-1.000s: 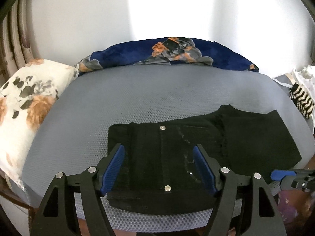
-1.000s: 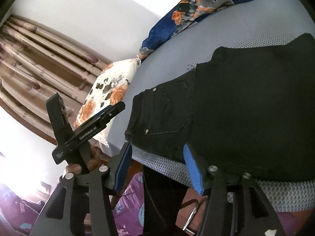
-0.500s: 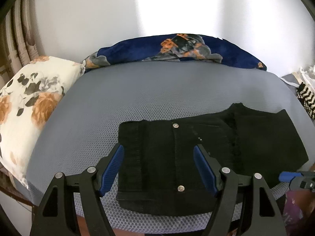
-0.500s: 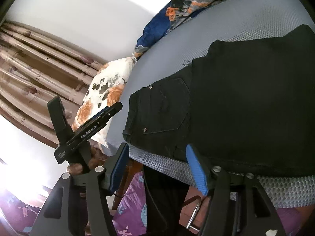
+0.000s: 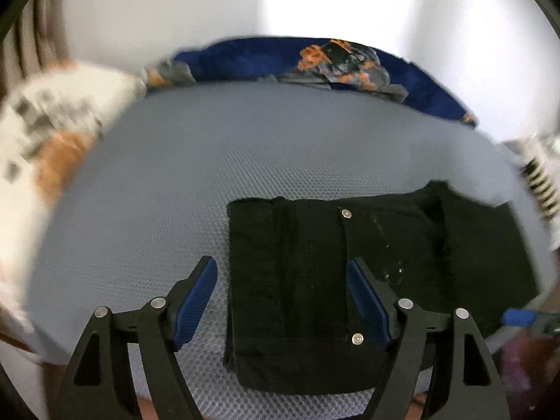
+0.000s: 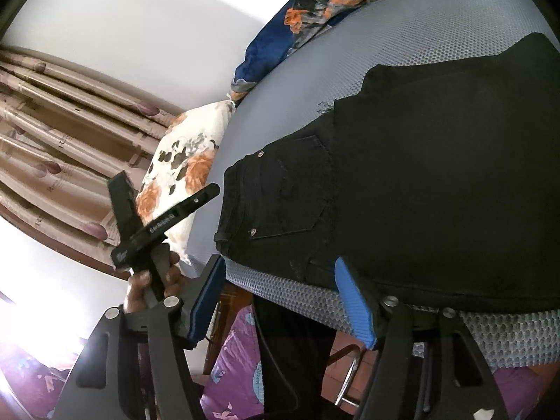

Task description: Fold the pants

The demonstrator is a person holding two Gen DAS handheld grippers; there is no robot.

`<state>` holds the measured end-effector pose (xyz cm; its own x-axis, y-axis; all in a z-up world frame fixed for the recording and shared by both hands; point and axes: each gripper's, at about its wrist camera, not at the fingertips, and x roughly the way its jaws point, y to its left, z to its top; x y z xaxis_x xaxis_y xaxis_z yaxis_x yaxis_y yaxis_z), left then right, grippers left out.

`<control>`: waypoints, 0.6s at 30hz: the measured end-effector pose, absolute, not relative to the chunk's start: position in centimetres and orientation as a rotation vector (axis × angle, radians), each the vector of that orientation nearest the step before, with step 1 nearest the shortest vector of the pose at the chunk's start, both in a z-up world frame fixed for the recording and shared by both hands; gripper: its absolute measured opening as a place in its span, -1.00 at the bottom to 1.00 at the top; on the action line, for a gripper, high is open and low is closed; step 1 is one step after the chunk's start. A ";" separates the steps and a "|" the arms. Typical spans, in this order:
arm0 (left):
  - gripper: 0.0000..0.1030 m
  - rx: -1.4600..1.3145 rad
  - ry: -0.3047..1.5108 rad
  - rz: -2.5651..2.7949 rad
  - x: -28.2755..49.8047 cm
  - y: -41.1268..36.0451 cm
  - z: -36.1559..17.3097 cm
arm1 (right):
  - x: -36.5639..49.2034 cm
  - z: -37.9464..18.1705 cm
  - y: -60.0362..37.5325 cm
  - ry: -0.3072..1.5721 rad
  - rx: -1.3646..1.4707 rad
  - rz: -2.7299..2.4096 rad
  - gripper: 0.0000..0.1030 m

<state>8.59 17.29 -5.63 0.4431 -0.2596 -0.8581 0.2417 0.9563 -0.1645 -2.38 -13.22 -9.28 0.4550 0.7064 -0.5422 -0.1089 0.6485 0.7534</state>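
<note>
The folded black denim pants lie on the grey mesh mattress, long axis running sideways; the left gripper, jaws apart and empty, hangs over the waistband end, nearer than the right gripper, whose jaws have just been opening, empty, at the near edge.

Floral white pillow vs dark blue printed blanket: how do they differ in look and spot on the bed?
The floral white pillow is pale with orange and grey flowers; the dark blue printed blanket is deep blue with orange and grey patches. The pillow is plump and smooth, at the grey mesh mattress's side edge; the blanket lies bunched along the far edge by the wall. Both sit apart from the folded black pants.
</note>
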 end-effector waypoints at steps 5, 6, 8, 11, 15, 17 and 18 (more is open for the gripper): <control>0.49 -0.251 1.155 -0.510 11.6 22.2 -8.3 | -2.5 -9.5 -13.6 0.975 0.737 0.550 0.28; 0.49 -0.244 1.159 -0.512 12.1 22.8 -8.7 | -2.5 -9.6 -13.7 0.977 0.742 0.548 0.28; 0.49 -0.272 1.184 -0.567 12.8 23.4 -9.5 | -2.4 -9.8 -13.7 0.983 0.746 0.544 0.28; 0.49 -0.312 1.232 -0.647 13.5 23.6 -11.1 | -2.3 -9.8 -13.5 0.988 0.747 0.541 0.28; 0.50 -0.340 1.227 -0.699 13.9 23.6 -12.8 | -2.3 -9.6 -13.3 0.994 0.746 0.537 0.31; 0.52 -0.360 1.249 -0.753 14.3 23.0 -13.3 | -2.2 -9.7 -13.3 0.999 0.752 0.533 0.33; 0.54 -0.327 1.239 -0.787 14.2 22.4 -13.2 | -2.2 -9.8 -13.3 1.001 0.758 0.533 0.33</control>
